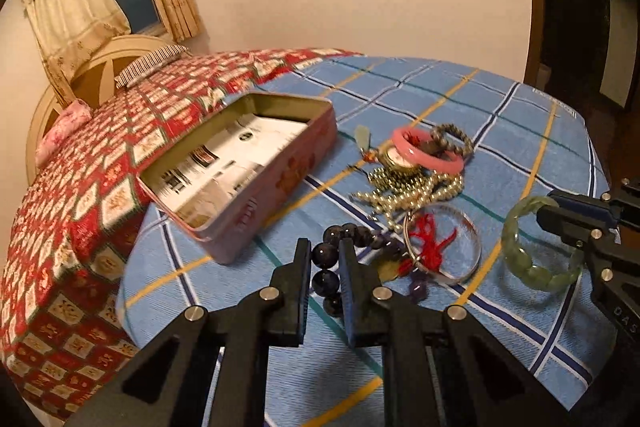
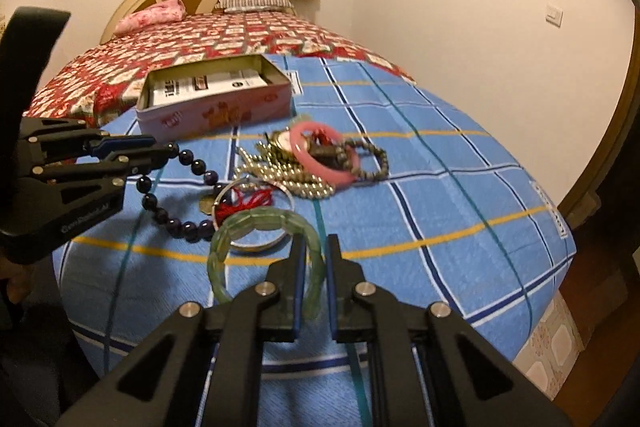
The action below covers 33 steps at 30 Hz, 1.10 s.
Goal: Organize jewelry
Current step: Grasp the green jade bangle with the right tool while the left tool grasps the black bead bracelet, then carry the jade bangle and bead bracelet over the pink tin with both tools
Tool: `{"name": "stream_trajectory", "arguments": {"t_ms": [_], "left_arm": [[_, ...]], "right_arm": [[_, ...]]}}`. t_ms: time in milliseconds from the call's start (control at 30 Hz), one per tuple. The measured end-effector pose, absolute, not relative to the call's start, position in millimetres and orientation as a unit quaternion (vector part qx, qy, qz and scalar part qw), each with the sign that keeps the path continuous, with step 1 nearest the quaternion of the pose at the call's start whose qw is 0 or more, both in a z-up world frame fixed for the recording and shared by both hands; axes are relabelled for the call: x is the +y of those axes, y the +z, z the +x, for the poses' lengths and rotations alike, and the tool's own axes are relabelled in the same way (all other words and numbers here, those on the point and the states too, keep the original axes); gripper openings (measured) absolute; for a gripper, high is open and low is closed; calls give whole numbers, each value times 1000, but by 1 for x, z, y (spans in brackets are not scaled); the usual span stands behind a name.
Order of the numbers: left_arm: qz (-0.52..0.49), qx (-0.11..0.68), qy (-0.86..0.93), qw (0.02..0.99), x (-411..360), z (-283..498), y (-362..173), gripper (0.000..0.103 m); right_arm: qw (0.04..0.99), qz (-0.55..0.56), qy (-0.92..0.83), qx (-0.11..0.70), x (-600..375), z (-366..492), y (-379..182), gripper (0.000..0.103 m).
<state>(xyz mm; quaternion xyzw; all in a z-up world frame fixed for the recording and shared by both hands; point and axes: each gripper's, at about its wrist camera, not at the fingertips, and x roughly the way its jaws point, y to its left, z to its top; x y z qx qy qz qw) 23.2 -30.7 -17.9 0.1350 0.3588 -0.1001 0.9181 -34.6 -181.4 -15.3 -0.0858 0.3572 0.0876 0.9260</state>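
Note:
My left gripper (image 1: 325, 250) is shut on a dark purple bead bracelet (image 1: 325, 281), which shows in the right wrist view (image 2: 188, 227) trailing on the cloth. My right gripper (image 2: 316, 247) is shut on a green jade bangle (image 2: 264, 219), also seen in the left wrist view (image 1: 532, 269). An open pink tin (image 1: 256, 187) (image 2: 212, 107) with white papers inside lies to the left. A silver bangle (image 1: 472, 247) with a red tassel (image 1: 430, 243), a pearl strand (image 1: 404, 195), a pink bangle (image 1: 424, 151) and a brown bead bracelet (image 1: 456, 137) lie in a heap.
Everything rests on a blue checked cloth (image 1: 500, 115) over a bed with a red patterned quilt (image 1: 80, 195). A headboard and pillows (image 2: 160, 13) stand at the far end. The bed's edge drops off to the right (image 2: 560, 259). A wall and a dark doorway lie behind.

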Motion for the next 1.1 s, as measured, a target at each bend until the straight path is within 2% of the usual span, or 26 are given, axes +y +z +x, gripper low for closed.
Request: {"name": "stream_trajectory", "arguments": {"t_ms": [433,800,1100], "left_arm": [[100,333,-125,929,-15,21,9,13],[111,266,-126,949,-14,8,54,13],[118,301,-118,939,-7,28,39,13]], "right_arm": [[928,-75,91,353,-180,-29,-17,11],[931,-67,92,346,-182,-27,-15,11],[934,-72,102,336,-177,-18,-4,11]]}}
